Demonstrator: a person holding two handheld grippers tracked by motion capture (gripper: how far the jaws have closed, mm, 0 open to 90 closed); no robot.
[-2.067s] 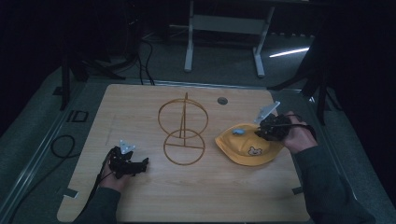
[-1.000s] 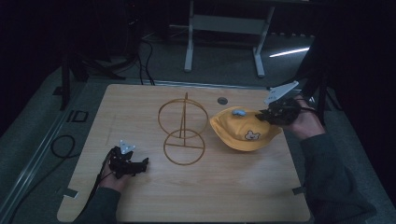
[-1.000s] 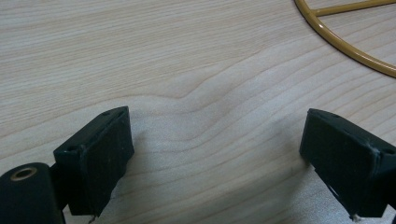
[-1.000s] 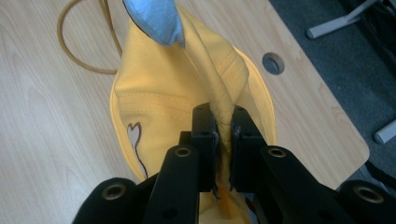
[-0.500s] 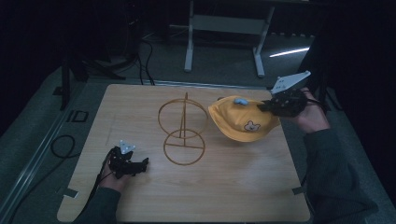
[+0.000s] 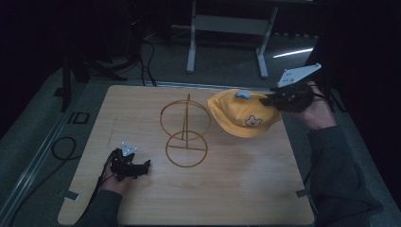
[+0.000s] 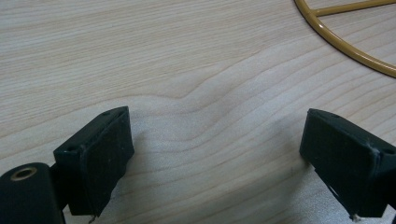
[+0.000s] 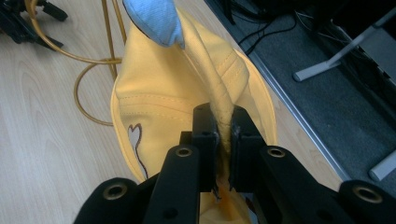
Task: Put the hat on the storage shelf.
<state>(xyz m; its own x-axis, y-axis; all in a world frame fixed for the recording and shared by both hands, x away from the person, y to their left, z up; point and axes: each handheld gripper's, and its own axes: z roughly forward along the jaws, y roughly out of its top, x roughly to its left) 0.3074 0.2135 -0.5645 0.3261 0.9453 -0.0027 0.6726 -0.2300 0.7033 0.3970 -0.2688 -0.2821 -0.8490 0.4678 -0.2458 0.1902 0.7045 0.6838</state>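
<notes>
High view: the right gripper (image 6: 273, 99) is holding the yellow hat (image 6: 241, 116) off the table (image 6: 236, 189), just right of the wire stand (image 6: 185, 130).

Left gripper view: the left gripper (image 7: 215, 149) is resting spread over bare wood, farther off.

Right gripper view: jaws are pinching the hat's brim.

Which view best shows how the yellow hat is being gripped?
The right gripper view: the right gripper is shut on a fold of the yellow hat, seen up close. The high view shows the whole hat lifted beside the gold wire stand, but the grip is too small to judge.
</notes>
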